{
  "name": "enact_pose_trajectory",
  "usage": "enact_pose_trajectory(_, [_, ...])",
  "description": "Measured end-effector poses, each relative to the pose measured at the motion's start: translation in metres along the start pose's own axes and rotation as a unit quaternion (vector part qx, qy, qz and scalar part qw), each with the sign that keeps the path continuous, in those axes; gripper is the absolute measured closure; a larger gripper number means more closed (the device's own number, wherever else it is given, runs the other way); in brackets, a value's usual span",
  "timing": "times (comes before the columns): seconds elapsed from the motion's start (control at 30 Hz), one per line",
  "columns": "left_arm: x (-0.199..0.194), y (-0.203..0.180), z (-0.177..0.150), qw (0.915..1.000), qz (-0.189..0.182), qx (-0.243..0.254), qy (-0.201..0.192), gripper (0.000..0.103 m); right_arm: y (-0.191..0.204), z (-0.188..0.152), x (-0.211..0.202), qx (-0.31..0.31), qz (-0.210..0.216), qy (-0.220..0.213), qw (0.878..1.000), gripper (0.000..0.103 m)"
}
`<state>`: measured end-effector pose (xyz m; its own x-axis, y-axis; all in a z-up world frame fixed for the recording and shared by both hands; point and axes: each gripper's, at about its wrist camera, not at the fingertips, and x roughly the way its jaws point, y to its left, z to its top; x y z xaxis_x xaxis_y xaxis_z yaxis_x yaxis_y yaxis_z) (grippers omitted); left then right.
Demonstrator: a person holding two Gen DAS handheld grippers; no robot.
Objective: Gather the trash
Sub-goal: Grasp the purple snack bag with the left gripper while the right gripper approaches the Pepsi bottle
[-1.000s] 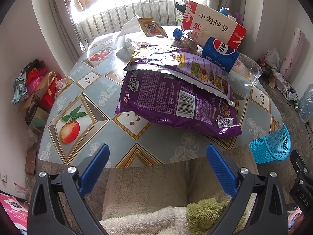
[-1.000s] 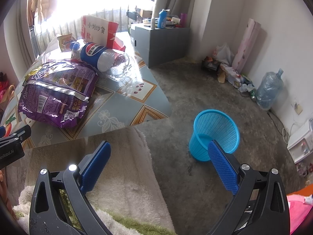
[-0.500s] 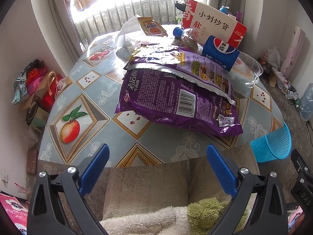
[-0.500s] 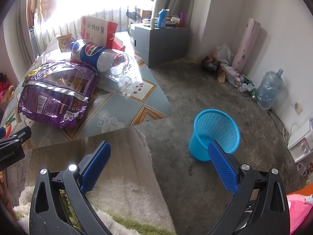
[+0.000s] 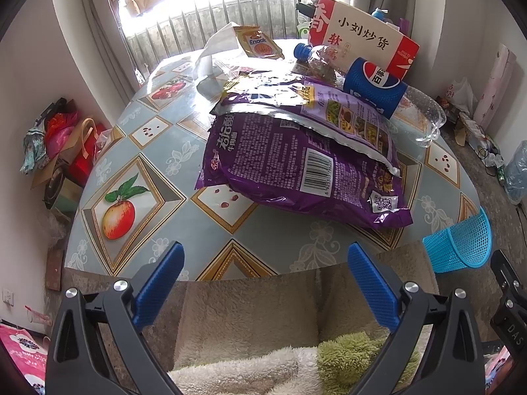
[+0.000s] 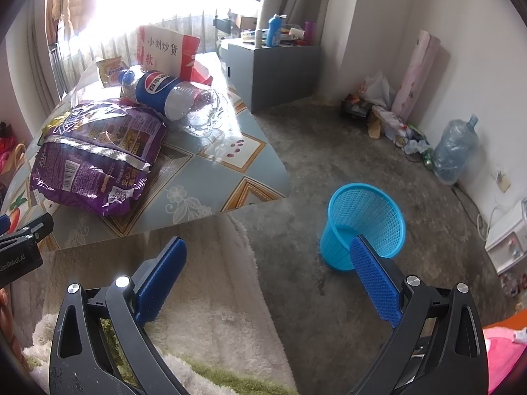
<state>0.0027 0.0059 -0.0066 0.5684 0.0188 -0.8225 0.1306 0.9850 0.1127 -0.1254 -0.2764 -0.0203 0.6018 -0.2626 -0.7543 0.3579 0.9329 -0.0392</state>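
A large purple snack bag lies on the patterned table, with a second torn purple bag on top. Behind them lie an empty Pepsi bottle, a small orange Enaak packet, a smaller crushed bottle and a red-and-white box. A blue mesh trash basket stands on the floor to the right of the table. My left gripper is open and empty, at the table's near edge. My right gripper is open and empty, above the floor near the basket.
A fluffy beige and green blanket lies under both grippers. A grey cabinet stands behind the table, a water jug and clutter along the right wall, bags on the floor to the left.
The left gripper has edged slightly toward the table. The right gripper has not visibly moved.
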Motion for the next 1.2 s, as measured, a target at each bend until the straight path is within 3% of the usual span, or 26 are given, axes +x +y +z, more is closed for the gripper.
enact_pose_trajectory(0.3, [0.003, 0.008, 0.007, 0.9999, 0.006, -0.008, -0.005, 0.006, 0.003, 0.004, 0.001, 0.0, 0.004, -0.001, 1.0, 0.008])
enact_pose_trajectory(0.53, [0.005, 0.043, 0.025, 0.9985, 0.016, -0.041, -0.034, 0.006, 0.012, 0.019, 0.005, -0.004, 0.034, -0.026, 0.999, 0.008])
enact_pose_trajectory(0.7, [0.005, 0.068, 0.033, 0.9953, -0.043, -0.049, -0.072, 0.006, 0.02, 0.03, 0.01, -0.014, 0.076, -0.044, 0.996, 0.008])
enact_pose_trajectory(0.8, [0.002, 0.082, 0.035, 0.9858, -0.097, -0.066, -0.121, 0.006, 0.025, 0.037, 0.012, -0.014, 0.093, -0.058, 0.994, 0.008])
enact_pose_trajectory(0.93, [0.003, 0.084, 0.047, 0.9833, -0.101, -0.061, -0.139, 0.006, 0.031, 0.049, 0.016, -0.007, 0.114, -0.07, 0.991, 0.008])
enact_pose_trajectory(1.03, [0.008, 0.086, 0.056, 0.9798, -0.126, -0.069, -0.14, 0.006, 0.037, 0.058, 0.021, -0.009, 0.126, -0.074, 0.989, 0.008])
enact_pose_trajectory(1.2, [0.021, 0.088, 0.07, 0.9759, -0.148, -0.07, -0.144, 0.008, 0.057, 0.069, 0.032, -0.036, 0.144, -0.071, 0.986, 0.02])
